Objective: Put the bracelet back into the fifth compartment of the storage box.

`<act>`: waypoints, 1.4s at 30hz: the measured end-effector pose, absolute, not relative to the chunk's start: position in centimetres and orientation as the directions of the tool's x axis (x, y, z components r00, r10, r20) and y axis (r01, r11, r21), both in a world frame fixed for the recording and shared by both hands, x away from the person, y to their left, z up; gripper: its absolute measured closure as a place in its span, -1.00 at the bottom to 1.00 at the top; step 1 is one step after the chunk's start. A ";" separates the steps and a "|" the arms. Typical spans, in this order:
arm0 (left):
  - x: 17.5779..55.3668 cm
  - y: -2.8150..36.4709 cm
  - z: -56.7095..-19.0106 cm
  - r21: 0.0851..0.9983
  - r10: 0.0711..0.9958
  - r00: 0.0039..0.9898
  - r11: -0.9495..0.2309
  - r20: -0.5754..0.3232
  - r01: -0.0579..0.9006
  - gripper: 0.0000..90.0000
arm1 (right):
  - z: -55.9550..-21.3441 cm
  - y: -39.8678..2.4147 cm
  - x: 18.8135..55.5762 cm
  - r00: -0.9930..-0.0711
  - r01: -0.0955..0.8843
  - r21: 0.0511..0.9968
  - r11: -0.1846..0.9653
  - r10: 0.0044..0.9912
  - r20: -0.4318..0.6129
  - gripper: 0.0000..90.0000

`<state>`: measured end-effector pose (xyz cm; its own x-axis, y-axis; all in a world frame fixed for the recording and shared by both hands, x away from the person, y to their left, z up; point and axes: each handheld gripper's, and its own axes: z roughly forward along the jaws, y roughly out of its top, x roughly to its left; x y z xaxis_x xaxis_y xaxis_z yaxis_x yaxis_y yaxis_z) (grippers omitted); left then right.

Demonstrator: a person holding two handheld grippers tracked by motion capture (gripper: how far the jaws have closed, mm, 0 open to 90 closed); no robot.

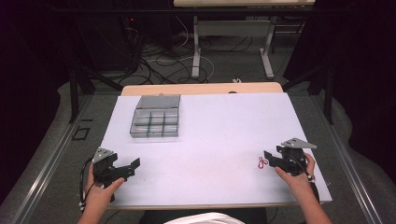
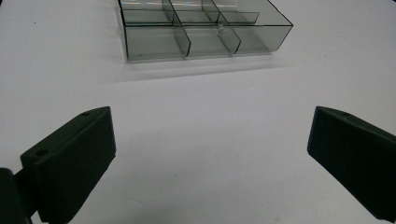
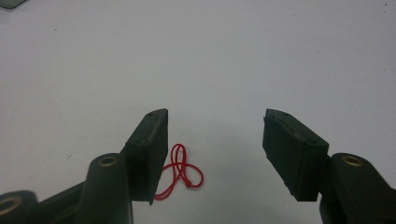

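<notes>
Red cord, looped into a small knotted band (image 3: 180, 170), lay flat on the white desk (image 1: 215, 140) near the right edge, just beside the right hand-held gripper (image 3: 215, 144). Its jaws were half spread and stood over the band without pressing it: the loop sat against the inner face of one jaw, with most of the gap empty. The step in hand looked like the pick-up of that band. The next move would call for shifting the jaws sideways to centre them on the loop, lowering them to the desk surface and pinching the thin cord, which could easily slip under the pads.

At the near left, the left hand-held gripper (image 1: 133, 166) rested on the desk with its jaws spread wide and nothing between them, pointing toward the clear plastic organiser box (image 1: 155, 122). That box sat at the far left, well apart from the band, its lid folded back; the compartments that could be seen held nothing.
</notes>
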<state>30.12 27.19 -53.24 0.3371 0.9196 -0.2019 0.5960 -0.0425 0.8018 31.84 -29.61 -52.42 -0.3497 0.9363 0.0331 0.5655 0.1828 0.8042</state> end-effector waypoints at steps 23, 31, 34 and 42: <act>29.9 27.3 -53.3 0.798 0.926 0.323 -0.041 -0.196 0.601 -0.97 | -51.8 -27.4 32.7 -0.326 0.715 0.684 0.142 0.934 0.147 0.14; 29.9 27.3 -53.3 0.797 0.927 0.320 -0.041 -0.194 0.603 -0.96 | -51.8 -26.8 33.6 -0.319 0.763 0.627 0.157 0.935 0.153 0.18; 29.9 27.4 -53.3 0.797 0.928 0.316 -0.036 -0.197 0.603 -0.96 | -51.8 -26.7 33.9 -0.323 0.774 0.611 0.166 0.933 0.155 0.19; 29.9 27.4 -53.4 0.792 0.930 0.312 -0.039 -0.195 0.610 -0.96 | -51.5 -25.9 34.8 -0.337 0.804 0.556 0.210 0.932 0.135 0.31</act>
